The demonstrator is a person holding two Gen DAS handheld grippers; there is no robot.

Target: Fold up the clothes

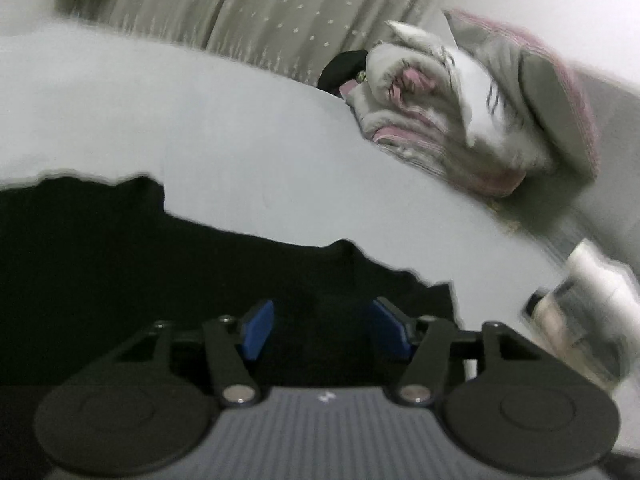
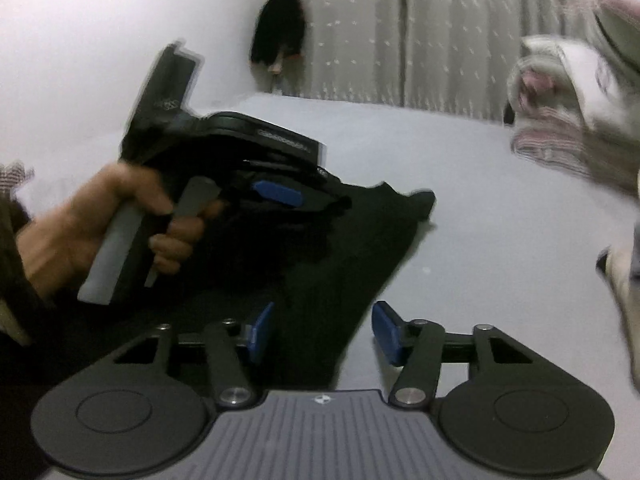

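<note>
A black garment (image 2: 344, 248) lies spread on a smooth, pale grey bed surface (image 1: 224, 140), filling the lower left of the left wrist view and running from centre to lower left in the right wrist view, its edge ragged against the sheet. The left gripper (image 1: 320, 330) sits low over the dark cloth, its blue-padded jaws set wide with nothing between them. The right gripper (image 2: 322, 330) is likewise spread wide at the bottom of its frame, one blue pad over the cloth, the other over bare sheet. Only the right wrist view shows a hand (image 2: 100, 224) wrapped around the left tool's grey and black handle at middle left, and a black object (image 2: 280, 36) hanging near the top centre. A soft heap of grey, white and pink bedding (image 1: 460, 108) sits at upper right in the left wrist view, before a pale curtain (image 1: 260, 16) flecked with small marks. Both views are motion-blurred.
</note>
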